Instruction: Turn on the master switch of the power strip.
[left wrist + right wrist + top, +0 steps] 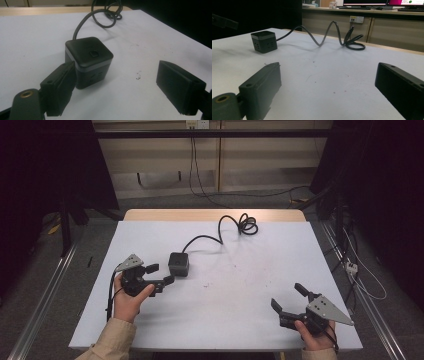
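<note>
A black cube power socket (178,264) (88,59) (264,41) with a grey band stands on the white table (240,285), left of centre. Its black cable (235,226) (105,17) (332,35) curls away to the far edge. My left gripper (160,274) (115,87) is open, just left of the cube; one of its jaws sits right against the cube's near side and the other stands well clear. My right gripper (287,297) (327,92) is open near the front right corner, nothing between its jaws.
The table ends at a wooden strip (215,215) at the far side. Cables (360,275) lie on the floor to the right, and metal rails (45,295) run along both sides. The wide middle of the table lies between my two grippers.
</note>
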`<state>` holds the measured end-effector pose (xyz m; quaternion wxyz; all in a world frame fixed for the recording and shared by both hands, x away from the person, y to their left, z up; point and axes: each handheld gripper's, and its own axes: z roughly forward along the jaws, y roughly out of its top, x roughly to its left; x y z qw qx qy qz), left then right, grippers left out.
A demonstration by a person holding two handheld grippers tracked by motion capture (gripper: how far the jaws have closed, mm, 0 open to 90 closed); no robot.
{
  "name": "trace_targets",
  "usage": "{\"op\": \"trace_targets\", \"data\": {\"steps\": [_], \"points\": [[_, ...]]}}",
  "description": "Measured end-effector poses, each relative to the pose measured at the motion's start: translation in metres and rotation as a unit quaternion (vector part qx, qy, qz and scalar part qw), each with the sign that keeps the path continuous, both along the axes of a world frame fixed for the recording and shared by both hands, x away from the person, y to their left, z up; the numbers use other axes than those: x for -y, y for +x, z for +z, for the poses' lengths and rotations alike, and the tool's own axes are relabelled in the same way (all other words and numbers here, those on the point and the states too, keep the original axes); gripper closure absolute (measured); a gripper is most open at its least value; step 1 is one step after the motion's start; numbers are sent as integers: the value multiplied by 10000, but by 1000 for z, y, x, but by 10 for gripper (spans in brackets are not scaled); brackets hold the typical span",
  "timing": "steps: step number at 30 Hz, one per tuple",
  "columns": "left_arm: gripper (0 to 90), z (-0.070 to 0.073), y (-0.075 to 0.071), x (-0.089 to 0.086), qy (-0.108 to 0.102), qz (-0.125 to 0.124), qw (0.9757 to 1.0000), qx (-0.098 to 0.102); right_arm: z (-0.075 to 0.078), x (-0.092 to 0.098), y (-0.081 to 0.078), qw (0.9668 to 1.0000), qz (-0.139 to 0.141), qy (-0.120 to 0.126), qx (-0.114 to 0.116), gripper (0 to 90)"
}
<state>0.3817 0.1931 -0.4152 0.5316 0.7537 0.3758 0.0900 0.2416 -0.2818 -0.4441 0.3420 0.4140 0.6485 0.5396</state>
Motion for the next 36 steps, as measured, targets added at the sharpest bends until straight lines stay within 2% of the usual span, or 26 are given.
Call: {"op": "trace_targets", "data": {"steps": [5, 10, 15, 36], "points": [[135, -1, -5, -8, 23, -32, 10000, 34, 0, 0, 0, 10000, 8, -4, -8, 61], [125, 0, -10, -16, -37, 37, 10000, 73, 0, 0, 0, 10000, 11, -5, -16, 61], [124, -3, -13, -23, -59, 4, 10000, 58, -1, 0, 0, 10000, 33, -20, -26, 61], [114, -9, -24, -39, -51, -6, 9998, 169, -1, 1, 0, 10000, 42, -11, -27, 61]]}}
